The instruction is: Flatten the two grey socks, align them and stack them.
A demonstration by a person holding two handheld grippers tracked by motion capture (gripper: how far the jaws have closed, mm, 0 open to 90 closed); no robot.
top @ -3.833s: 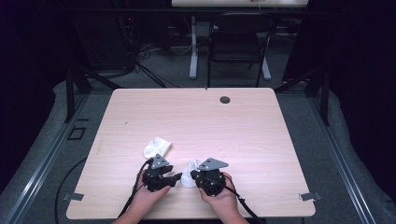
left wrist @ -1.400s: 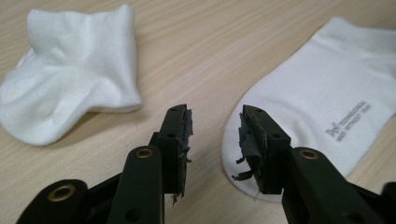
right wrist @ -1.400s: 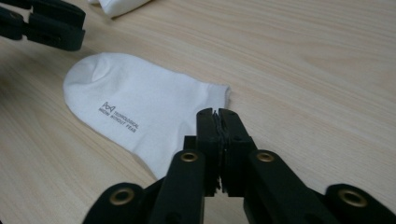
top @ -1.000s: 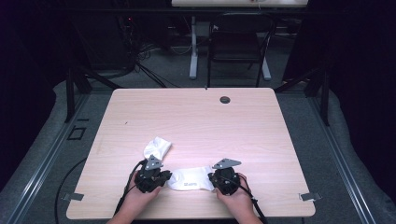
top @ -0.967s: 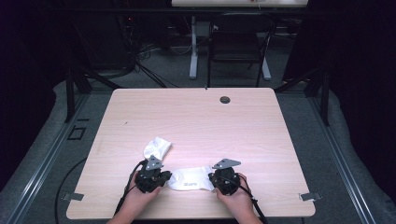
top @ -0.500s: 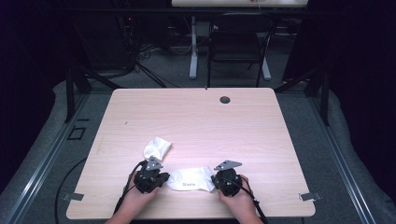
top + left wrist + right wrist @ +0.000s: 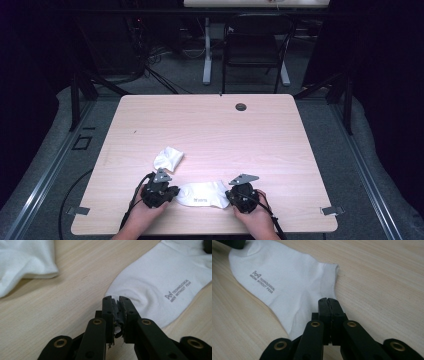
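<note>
A white sock (image 7: 202,193) with grey lettering lies stretched flat near the table's front edge between my two grippers. My left gripper (image 7: 174,192) pinches its left end. In the left gripper view the gripper (image 7: 117,298) holds a sliver of the sock (image 7: 160,282) between its jaws, which have just been opening a little. My right gripper (image 7: 230,195) is shut on the other end. In the right gripper view the gripper (image 7: 328,300) has its jaws tight together over the sock (image 7: 287,287) near its cuff. A second, crumpled white sock (image 7: 168,159) lies just behind the left gripper.
The light wooden table (image 7: 210,135) has a black grommet (image 7: 241,106) near its far edge. Metal clips (image 7: 330,211) sit at the front corners. A dark chair (image 7: 255,50) and cables stand on the floor beyond the table.
Since the oldest frame the two grippers have moved apart and the bunched sock between them has been drawn out flat. Over the last second nothing visibly moved.
</note>
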